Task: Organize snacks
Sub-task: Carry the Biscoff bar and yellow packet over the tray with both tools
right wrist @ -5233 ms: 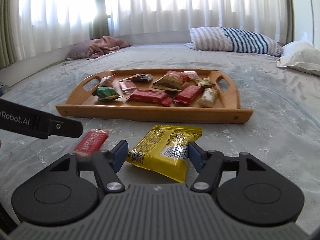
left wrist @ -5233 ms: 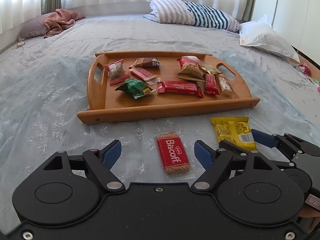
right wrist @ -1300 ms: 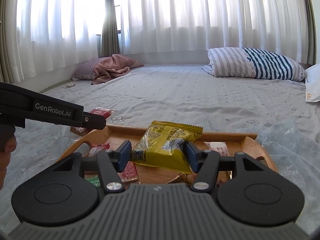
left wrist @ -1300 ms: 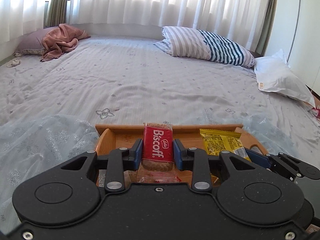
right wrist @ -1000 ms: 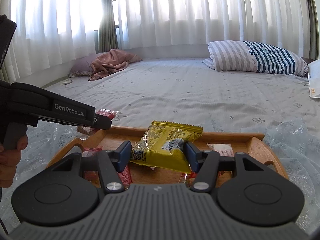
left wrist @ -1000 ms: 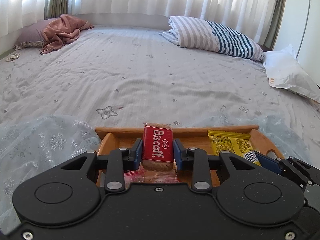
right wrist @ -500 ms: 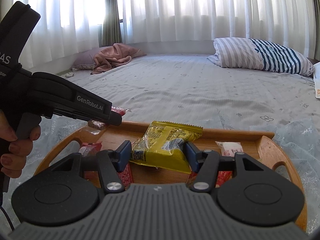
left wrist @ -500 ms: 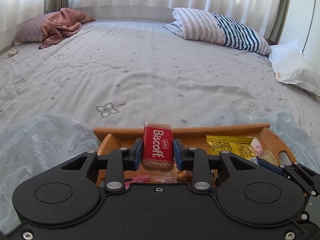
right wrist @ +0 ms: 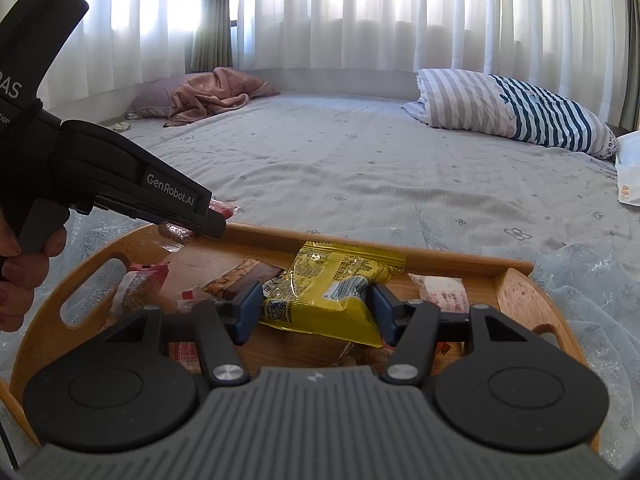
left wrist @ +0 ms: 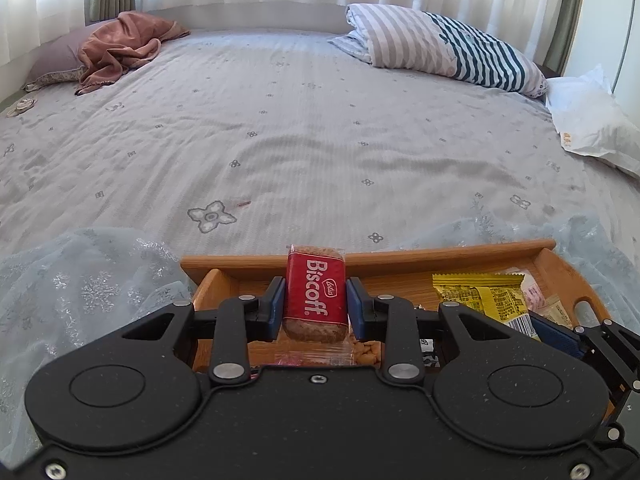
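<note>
My left gripper (left wrist: 315, 308) is shut on a red Biscoff biscuit pack (left wrist: 315, 294) and holds it upright over the left part of the wooden tray (left wrist: 448, 251). My right gripper (right wrist: 312, 312) is shut on a yellow snack packet (right wrist: 334, 288) and holds it over the middle of the tray (right wrist: 516, 292). The yellow packet also shows in the left wrist view (left wrist: 482, 294). The left gripper's body (right wrist: 120, 188) shows in the right wrist view, over the tray's far left corner. Several wrapped snacks (right wrist: 138, 290) lie in the tray.
The tray rests on a sheer snowflake cloth (left wrist: 80, 280) on a grey bedspread (left wrist: 304, 128). A striped pillow (left wrist: 440, 48), a pink blanket (left wrist: 124, 48) and a white bag (left wrist: 592, 120) lie farther back. Curtains hang behind the bed.
Both grippers lifted their snacks from the bed in front of the tray and carried them over it. In the last half second both have sunk a little lower toward the tray.
</note>
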{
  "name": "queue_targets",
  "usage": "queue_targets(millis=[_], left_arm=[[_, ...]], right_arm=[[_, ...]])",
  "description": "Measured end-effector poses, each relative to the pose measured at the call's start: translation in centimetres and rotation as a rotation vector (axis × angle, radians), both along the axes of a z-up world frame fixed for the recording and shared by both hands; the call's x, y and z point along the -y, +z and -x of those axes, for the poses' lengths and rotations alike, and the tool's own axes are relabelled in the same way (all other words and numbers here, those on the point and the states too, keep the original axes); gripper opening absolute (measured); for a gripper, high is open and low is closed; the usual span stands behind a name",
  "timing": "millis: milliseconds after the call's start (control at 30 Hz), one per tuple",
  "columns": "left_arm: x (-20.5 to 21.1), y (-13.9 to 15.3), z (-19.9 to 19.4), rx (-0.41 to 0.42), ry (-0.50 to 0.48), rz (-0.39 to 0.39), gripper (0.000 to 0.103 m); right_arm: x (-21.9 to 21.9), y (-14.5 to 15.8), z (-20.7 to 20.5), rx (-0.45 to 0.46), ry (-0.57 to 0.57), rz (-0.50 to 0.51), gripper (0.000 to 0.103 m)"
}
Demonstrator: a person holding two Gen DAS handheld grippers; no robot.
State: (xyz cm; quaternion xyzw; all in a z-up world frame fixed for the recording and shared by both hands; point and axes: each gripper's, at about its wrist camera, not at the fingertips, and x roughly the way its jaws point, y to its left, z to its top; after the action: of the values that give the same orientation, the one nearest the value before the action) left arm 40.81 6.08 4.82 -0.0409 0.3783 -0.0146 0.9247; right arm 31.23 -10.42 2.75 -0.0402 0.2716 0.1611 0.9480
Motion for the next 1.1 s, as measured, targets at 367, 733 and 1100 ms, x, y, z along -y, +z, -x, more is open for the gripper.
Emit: queue_targets(millis=[367, 733, 1100], left_arm=[[-0.2, -1.2, -0.8, -0.026, 0.015, 0.007, 0.031], [-0.4, -2.0, -0.9, -0.037, 0.018, 0.012, 0.031], [-0.7, -2.8, -1.0, -0.054, 0.026, 0.022, 0.031]], right_arm=[[-0.3, -0.5, -0.6, -0.02, 0.008, 0.022, 0.061], [0.1, -0.9, -0.8, -0.048, 0.011, -0.009, 0.061], [0.4, -1.1, -1.0, -0.068, 0.01, -0.028, 0.061]])
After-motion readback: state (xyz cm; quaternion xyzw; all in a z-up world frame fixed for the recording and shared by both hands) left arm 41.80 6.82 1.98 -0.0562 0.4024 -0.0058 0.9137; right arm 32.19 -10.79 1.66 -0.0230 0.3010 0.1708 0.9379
